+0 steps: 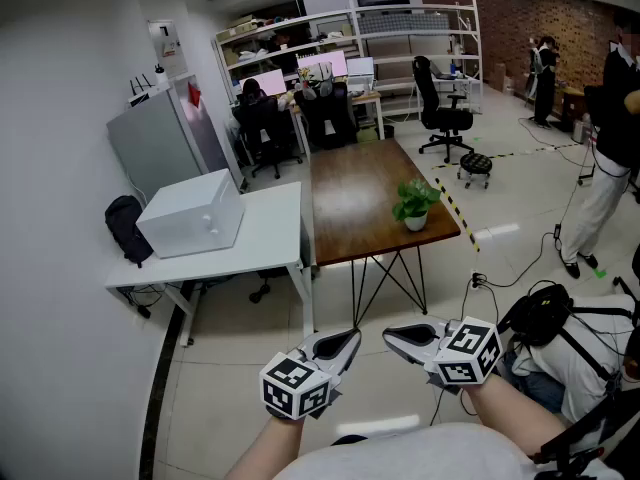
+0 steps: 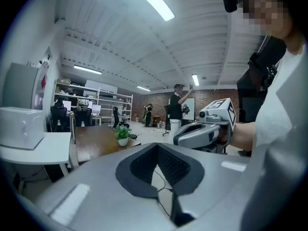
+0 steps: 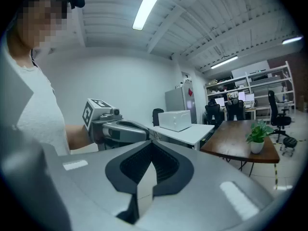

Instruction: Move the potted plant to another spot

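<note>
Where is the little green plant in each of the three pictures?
Head view: potted plant right of centre.
Left gripper view: small, left of centre.
Right gripper view: far right.
Shared landmark: the brown table it stands on.

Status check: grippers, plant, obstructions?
Left gripper and right gripper both shut, empty, close together. Potted plant untouched on brown table, near its front right corner. Nothing beside it.
</note>
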The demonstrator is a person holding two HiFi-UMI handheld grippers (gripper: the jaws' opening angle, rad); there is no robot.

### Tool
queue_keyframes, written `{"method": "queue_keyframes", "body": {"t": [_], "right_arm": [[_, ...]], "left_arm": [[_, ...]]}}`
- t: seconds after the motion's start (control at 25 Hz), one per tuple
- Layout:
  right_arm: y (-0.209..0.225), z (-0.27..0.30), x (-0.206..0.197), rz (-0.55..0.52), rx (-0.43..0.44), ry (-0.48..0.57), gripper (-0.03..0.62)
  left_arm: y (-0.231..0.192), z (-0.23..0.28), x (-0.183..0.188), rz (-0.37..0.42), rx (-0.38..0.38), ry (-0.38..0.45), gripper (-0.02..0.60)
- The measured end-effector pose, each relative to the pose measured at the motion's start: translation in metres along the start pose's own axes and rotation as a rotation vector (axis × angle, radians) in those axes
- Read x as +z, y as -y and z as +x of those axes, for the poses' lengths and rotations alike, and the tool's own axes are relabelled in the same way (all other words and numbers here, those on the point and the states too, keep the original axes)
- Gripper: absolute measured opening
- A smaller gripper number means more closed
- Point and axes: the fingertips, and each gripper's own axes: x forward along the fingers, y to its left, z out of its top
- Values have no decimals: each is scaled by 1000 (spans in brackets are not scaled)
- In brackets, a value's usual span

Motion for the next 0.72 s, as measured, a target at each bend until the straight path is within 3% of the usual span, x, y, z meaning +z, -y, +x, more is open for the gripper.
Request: {"method": "queue_keyframes", "body": {"t": [0.36, 0.72], "right_arm": [[66, 37, -2, 15, -39, 1, 3], [189, 107, 9, 72, -107, -5, 3]], "left_arm": [[-64, 42, -2, 1, -34, -1, -5], [-186, 119, -1, -20, -103, -38, -5]]}}
